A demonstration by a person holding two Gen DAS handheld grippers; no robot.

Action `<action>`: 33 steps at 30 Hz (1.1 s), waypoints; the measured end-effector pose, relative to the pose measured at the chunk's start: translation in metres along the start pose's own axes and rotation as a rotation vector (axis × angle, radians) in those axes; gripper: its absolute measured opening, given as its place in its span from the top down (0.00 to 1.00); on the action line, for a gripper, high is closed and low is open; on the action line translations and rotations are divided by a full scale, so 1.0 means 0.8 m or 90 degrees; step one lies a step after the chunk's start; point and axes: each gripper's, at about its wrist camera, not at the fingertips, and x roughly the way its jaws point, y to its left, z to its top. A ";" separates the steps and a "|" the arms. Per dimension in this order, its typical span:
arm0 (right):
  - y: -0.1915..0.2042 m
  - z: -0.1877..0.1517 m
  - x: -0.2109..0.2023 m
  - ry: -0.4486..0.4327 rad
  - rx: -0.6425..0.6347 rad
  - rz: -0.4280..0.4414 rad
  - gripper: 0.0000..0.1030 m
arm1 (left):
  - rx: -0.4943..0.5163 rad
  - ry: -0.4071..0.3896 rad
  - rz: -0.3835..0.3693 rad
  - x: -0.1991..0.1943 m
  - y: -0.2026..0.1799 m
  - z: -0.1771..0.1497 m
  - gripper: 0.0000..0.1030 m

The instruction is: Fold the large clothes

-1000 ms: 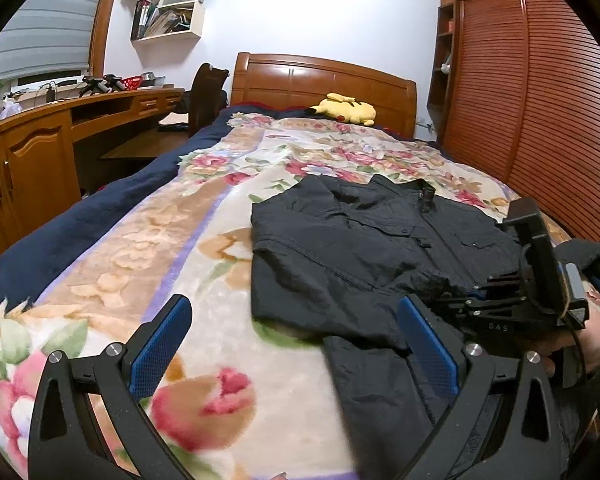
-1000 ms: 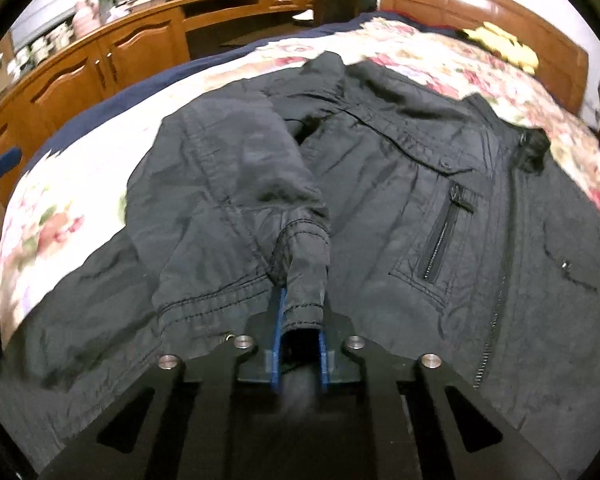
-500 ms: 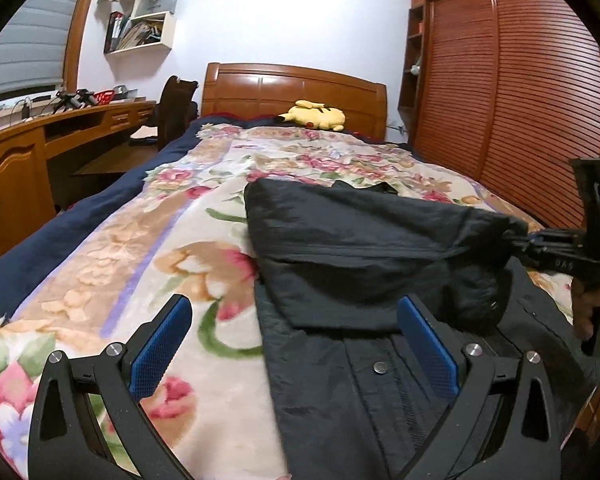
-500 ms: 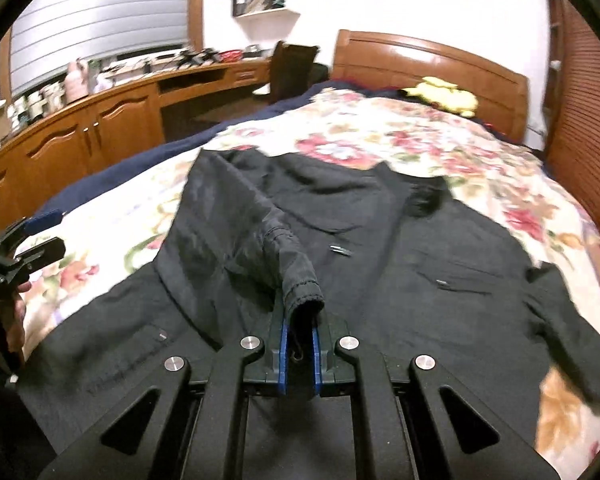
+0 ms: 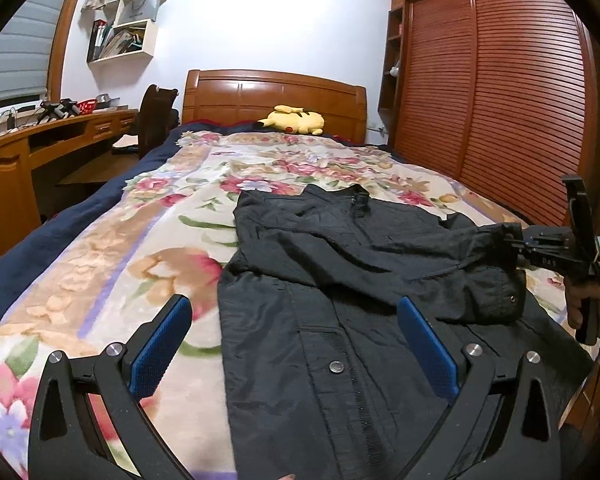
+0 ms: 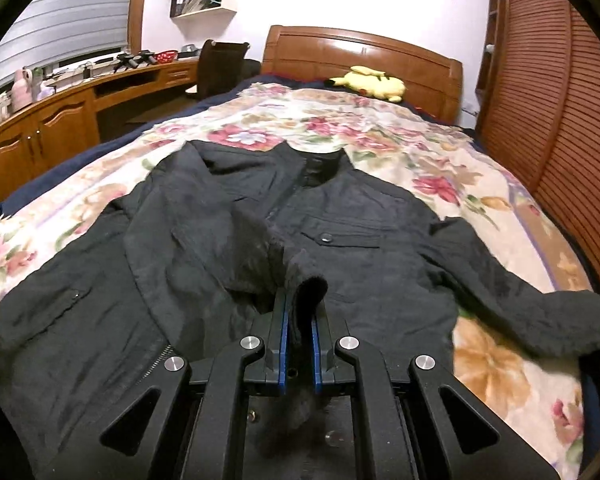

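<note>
A: Start with the right gripper (image 6: 299,326). Its blue pads are clamped on the cuff (image 6: 310,286) of the black jacket's sleeve, the fabric pinched between them and held up off the jacket's front.

B: Why hold it by the cuff?

A: I'd judge it the easiest handle on a long sleeve: take the end and the whole length trails behind, so it can be laid across the chest in one pass. In the left wrist view the sleeve runs taut from the shoulder side across to that gripper at the bed's right edge.

B: And the left gripper (image 5: 296,344)?

A: Its jaws stand wide apart with nothing between them, hanging over the jacket's lower front beside the snap button (image 5: 336,367). Probably waiting to pin the hem or smooth the fold.

B: Where does the jacket (image 6: 204,216) itself lie?

A: Flat on the floral blanket (image 6: 384,136), front up, collar towards the headboard (image 6: 364,54). The other sleeve (image 6: 516,288) sprawls out to the side, not yet folded.

B: Anything further back?

A: A yellow plush toy (image 6: 370,80) sits against the headboard, well apart from the jacket, so nothing hinders the fold.
</note>
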 end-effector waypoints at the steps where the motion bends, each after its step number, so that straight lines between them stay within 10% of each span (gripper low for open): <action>1: 0.002 0.004 -0.003 0.000 -0.007 -0.010 0.91 | 0.004 0.000 0.000 0.001 -0.003 -0.001 0.00; 24: -0.003 0.014 0.020 0.047 0.022 -0.061 0.90 | -0.001 -0.003 -0.058 0.030 -0.075 0.002 0.00; 33: -0.034 -0.004 -0.018 0.050 0.050 -0.092 0.46 | 0.025 0.007 -0.111 0.059 -0.136 0.007 0.00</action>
